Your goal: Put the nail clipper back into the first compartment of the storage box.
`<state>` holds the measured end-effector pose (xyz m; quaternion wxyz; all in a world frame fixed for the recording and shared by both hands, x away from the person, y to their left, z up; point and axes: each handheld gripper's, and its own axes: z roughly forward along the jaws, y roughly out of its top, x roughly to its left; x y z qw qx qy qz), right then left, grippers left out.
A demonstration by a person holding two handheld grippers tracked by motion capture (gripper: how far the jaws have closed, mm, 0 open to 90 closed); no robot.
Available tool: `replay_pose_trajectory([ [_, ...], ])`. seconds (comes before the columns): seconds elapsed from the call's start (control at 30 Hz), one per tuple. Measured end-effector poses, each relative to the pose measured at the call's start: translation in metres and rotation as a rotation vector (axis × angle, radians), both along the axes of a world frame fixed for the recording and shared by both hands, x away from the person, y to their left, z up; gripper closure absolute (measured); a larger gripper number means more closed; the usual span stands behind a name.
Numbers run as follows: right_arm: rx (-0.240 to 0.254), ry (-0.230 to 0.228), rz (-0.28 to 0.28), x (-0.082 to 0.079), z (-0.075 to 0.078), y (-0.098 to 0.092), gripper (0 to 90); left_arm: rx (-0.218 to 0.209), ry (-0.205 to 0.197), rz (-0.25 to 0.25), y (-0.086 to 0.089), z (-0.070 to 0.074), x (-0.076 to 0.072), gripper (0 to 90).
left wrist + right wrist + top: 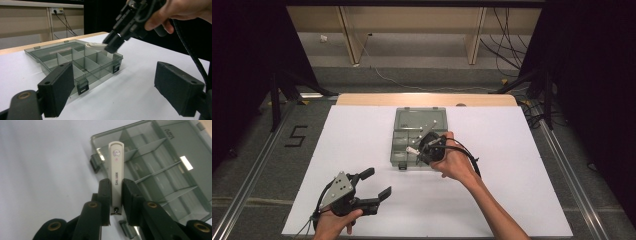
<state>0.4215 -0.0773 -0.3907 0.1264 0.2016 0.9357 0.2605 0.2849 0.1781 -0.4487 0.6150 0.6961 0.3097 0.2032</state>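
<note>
one white nail clipper, long and flat with small printed marks and lettering on top, is pinched between the two black jaws of the right gripper, which are closed tight on its rear half. its front end sticks out over the near-left corner of one clear grey organizer box. in the high view the clipper hangs just above the box's front compartments, with the right gripper and right hand at the box's near right side. the box lies open, lid folded flat toward the far edge, thin dividers splitting the base into several cells; exact cell count hard to tell. two dark latches show on its front wall. the box sits on one white table. the left gripper is at the near left, well apart from the box, jaws spread wide with nothing between them, held by the left hand.
</note>
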Motion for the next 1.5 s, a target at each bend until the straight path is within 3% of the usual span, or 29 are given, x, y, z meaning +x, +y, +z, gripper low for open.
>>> replay_pose_trajectory([
  [0.1,-0.001,-0.002,-0.011,0.005,0.001,0.003,77.3,-0.016,0.03,0.006,-0.001,0.0,-0.002,16.0],
  [0.13,-0.005,-0.001,-0.021,0.01,0.001,0.007,77.3,0.097,-0.078,0.017,0.007,0.002,0.005,16.0],
  [0.17,-0.008,-0.001,-0.025,0.012,0.001,0.01,77.3,0.15,-0.155,-0.03,0.01,0.005,0.011,16.0],
  [0.2,-0.008,-0.001,-0.025,0.012,0.001,0.01,77.3,0.15,-0.155,-0.03,0.01,0.005,0.011,16.0],
  [0.23,-0.009,-0.003,-0.027,0.015,0.001,0.012,77.3,-0.013,0.015,-0.009,-0.001,0.0,-0.001,16.0],
  [0.8,-0.026,0.038,-0.124,0.057,-0.01,0.045,77.3,-0.018,0.024,-0.013,-0.001,-0.001,-0.001,16.0],
  [1.23,-0.02,0.071,-0.165,0.073,-0.008,0.061,77.2,-0.02,0.017,-0.015,-0.001,0.0,-0.002,16.0],
  [1.5,-0.038,0.109,-0.229,0.083,-0.014,0.069,77.2,-0.022,0.021,-0.015,-0.001,0.001,-0.002,16.0],
])
